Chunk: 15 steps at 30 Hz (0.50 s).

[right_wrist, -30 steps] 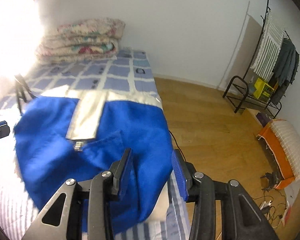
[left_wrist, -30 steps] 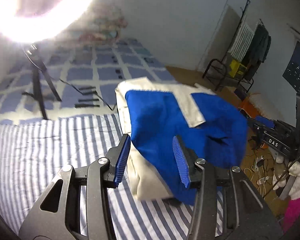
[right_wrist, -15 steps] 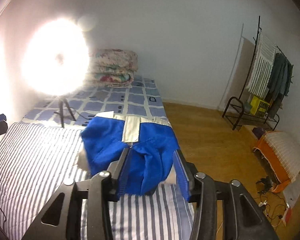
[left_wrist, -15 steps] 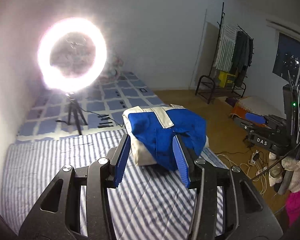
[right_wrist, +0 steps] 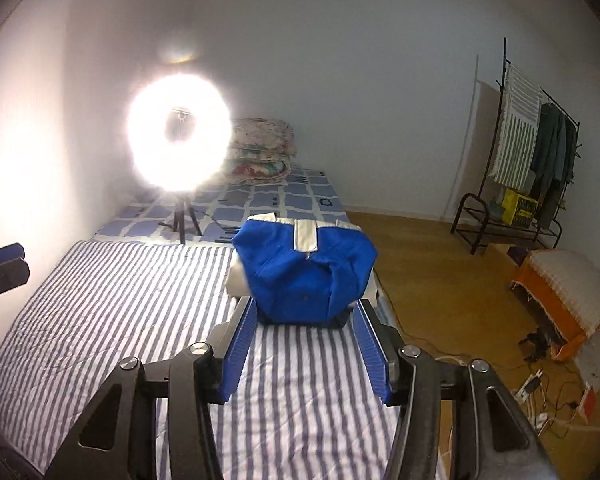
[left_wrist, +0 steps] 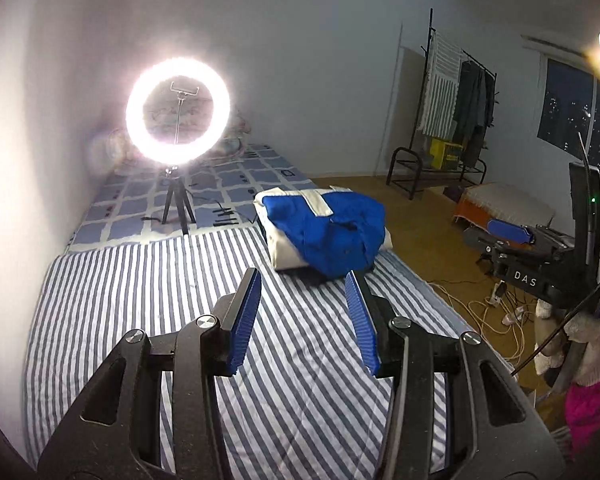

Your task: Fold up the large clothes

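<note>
Lying on the striped bed (left_wrist: 148, 292), the folded blue and cream garment (left_wrist: 324, 232) sits ahead of both tongs, apart from them, near the bed's right edge. From the left gripper (left_wrist: 302, 322) it lies at about one o'clock. From the right gripper (right_wrist: 304, 346) it lies at twelve o'clock and looks closer, so the right hand seems nearer. Its long axis appears to run across the bed, though this is hard to judge. Both tongs stand partly apart and hold nothing; the right jaws have just been opening, empty. The left view shows the ring light (left_wrist: 178, 112) as a clear ring; the right view shows the stacked quilts (right_wrist: 262, 150) behind it.
</note>
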### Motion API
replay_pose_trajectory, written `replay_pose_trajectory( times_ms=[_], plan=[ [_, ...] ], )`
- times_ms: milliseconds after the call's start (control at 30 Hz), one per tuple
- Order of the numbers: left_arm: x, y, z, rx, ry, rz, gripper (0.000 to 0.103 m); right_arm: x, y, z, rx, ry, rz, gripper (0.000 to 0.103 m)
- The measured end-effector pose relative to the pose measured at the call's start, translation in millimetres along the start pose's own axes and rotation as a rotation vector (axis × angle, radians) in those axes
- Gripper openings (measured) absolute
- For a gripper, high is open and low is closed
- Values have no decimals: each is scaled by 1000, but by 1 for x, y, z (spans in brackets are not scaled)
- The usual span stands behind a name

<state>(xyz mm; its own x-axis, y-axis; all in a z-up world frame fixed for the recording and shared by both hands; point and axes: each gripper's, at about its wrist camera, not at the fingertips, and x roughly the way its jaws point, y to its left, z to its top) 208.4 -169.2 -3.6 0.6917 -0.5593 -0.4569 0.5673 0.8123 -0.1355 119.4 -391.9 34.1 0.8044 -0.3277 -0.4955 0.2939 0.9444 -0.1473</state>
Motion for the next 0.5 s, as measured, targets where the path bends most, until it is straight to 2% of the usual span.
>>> replay_pose_trajectory(
  times_ms=[100, 233, 333, 433, 500],
  plan=[
    [-6, 1, -14, -14, 9, -4, 45, -10, 4, -18, 25, -9, 3, 55],
    [-6, -4, -25, 33, 8, 20, 46, -13, 14, -35, 26, -11, 6, 57],
    [-8, -5, -33, 51, 3, 34, 67, -13, 20, -41, 12, -18, -2, 60],
    [-11, -3, -39, 58, -3, 49, 68, -13, 21, -45, 21, -25, -3, 67],
    [-11, -1, -40, 56, 2, 52, 73, -13, 22, -48, 16, -34, -20, 72]
  ],
)
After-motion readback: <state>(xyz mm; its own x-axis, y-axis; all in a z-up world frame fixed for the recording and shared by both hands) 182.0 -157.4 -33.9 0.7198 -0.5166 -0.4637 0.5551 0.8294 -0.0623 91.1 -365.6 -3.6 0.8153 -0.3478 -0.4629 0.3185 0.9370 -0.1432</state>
